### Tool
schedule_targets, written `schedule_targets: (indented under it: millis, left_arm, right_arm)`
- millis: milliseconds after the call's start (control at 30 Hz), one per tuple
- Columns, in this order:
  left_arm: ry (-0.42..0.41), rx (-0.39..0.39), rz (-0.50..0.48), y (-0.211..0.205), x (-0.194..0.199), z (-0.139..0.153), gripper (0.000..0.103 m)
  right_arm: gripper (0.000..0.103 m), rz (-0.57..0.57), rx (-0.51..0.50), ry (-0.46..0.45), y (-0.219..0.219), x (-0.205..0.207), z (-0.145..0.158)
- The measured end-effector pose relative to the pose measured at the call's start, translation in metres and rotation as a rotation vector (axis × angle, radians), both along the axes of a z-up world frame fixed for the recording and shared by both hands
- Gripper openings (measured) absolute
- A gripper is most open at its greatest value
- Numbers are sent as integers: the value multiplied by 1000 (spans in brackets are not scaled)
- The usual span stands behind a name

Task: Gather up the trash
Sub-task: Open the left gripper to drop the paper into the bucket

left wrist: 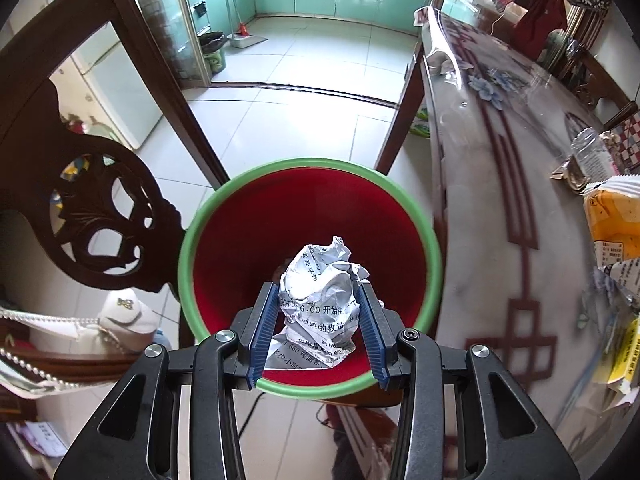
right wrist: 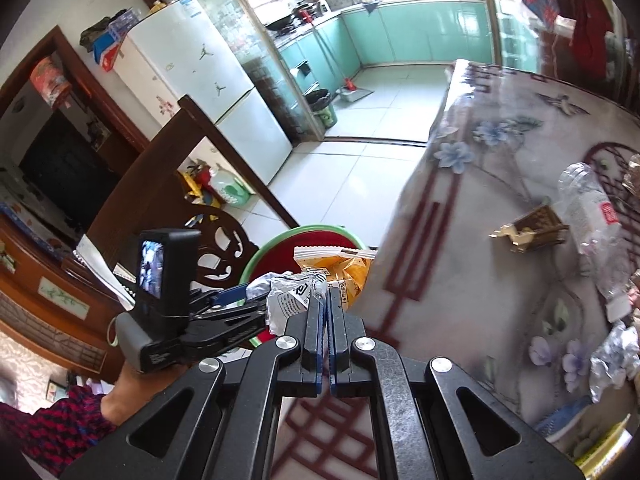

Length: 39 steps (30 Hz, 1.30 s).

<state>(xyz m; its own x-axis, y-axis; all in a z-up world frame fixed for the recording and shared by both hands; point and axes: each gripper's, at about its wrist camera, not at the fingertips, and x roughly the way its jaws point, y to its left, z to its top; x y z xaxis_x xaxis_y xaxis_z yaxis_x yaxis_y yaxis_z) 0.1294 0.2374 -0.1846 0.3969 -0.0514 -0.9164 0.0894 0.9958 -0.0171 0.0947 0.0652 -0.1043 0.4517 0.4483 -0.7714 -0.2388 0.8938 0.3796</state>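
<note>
Right now the crumpled paper ball [left wrist: 320, 292], printed with black text, sits clamped between the blue-padded fingers of the left gripper [left wrist: 319, 320], held over the open mouth of the red bin [left wrist: 248, 224] with its green rim. That bin stands on the tiled floor [left wrist: 300, 72] between a carved dark wooden chair [left wrist: 100, 208] and the edge of the counter [left wrist: 500, 208]. From the right wrist view, the right gripper [right wrist: 327, 312] has its fingers pressed together on a thin white wrapper [right wrist: 288, 300], with an orange snack bag [right wrist: 344, 270] just beyond them. Farther along the flower-patterned counter lie a clear plastic bottle [right wrist: 592, 216] and a small brown carton [right wrist: 532, 230].
</note>
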Motion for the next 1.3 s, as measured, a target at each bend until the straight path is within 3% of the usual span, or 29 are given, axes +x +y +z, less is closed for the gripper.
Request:
schedule_targets:
  millis: [133, 200, 233, 267, 533, 633, 700, 733, 833, 967, 1300]
  left_arm:
    - [-13, 24, 1, 2, 3, 1, 44]
    - [-26, 28, -1, 4, 3, 2, 61]
    - [-36, 30, 0, 5, 3, 3, 75]
    - [-45, 30, 3, 6, 3, 4, 79]
    - [-44, 34, 38, 20, 7, 7, 81]
    - [-49, 38, 50, 24, 6, 9, 82]
    - [-46, 41, 62, 28, 5, 11, 82]
    - [-42, 41, 67, 28, 3, 12, 82]
    - [-50, 40, 85, 31, -3, 17, 82]
    - [-96, 94, 63, 25, -11, 33, 82]
    - [-252, 157, 2, -10, -21, 92, 83]
  right_arm:
    - [1, 31, -6, 6, 14, 6, -4]
    - [1, 44, -10, 13, 21, 10, -7]
    - [1, 49, -11, 15, 24, 13, -9]
    - [1, 52, -10, 15, 26, 15, -10]
    - [2, 83, -8, 26, 52, 40, -28]
    - [18, 87, -2, 40, 59, 48, -34]
    - [40, 86, 4, 40, 62, 50, -37]
    - [42, 85, 2, 34, 63, 50, -37]
    - [43, 84, -5, 25, 64, 50, -35]
    - [43, 78, -35, -19, 57, 41, -23]
    - [43, -5, -66, -85, 13, 14, 8]
